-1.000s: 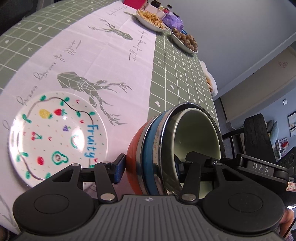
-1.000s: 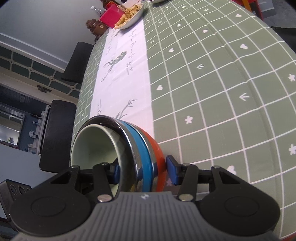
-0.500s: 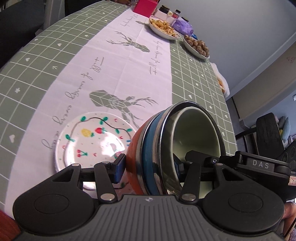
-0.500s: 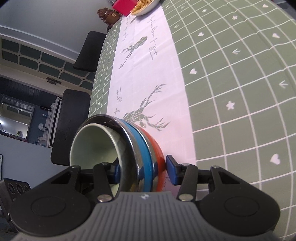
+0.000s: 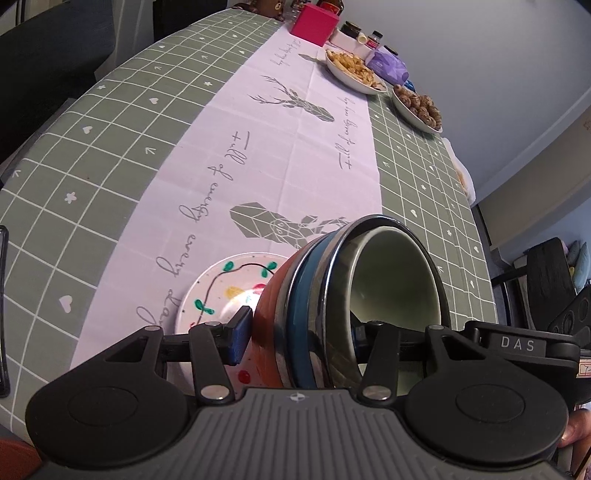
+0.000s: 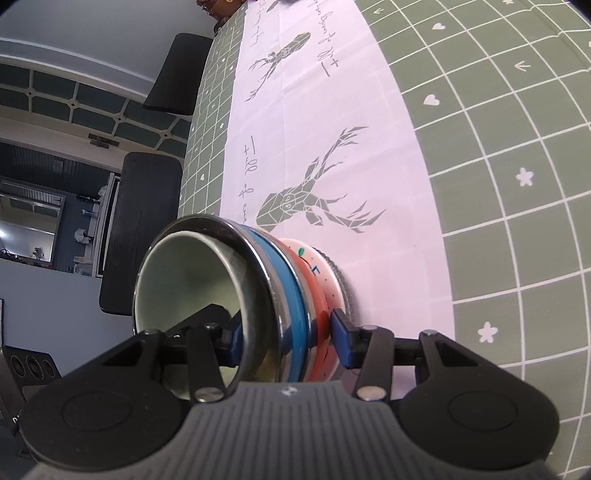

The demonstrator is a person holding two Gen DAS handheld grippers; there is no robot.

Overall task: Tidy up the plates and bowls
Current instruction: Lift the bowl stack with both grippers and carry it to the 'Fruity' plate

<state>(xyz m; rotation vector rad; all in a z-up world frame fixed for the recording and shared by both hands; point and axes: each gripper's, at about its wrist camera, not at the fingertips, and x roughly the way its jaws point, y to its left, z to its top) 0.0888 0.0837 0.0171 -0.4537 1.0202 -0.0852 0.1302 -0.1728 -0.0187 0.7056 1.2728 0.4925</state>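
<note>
A nested stack of bowls (image 5: pixel 332 295), orange outermost, then blue, steel and pale green inside, is held between both grippers. My left gripper (image 5: pixel 299 332) is shut on the stack's rim, one finger inside and one outside. My right gripper (image 6: pixel 288 332) is shut on the opposite rim of the bowl stack (image 6: pixel 258 295). The white fruit-painted plate (image 5: pixel 221 295) lies on the white runner directly beneath the stack; its edge (image 6: pixel 332 273) shows under the orange bowl in the right wrist view. I cannot tell whether the stack touches the plate.
The green checked tablecloth (image 5: pixel 92 166) with a white deer runner (image 5: pixel 288 147) covers the table. Two snack dishes (image 5: pixel 354 70), a pink box (image 5: pixel 314 22) and small jars stand at the far end. Dark chairs (image 6: pixel 147 229) stand along the table's side.
Both grippers have carried the bowl stack over the fruit plate and lowered it; the plate has gone from left of the stack to mostly hidden beneath it.
</note>
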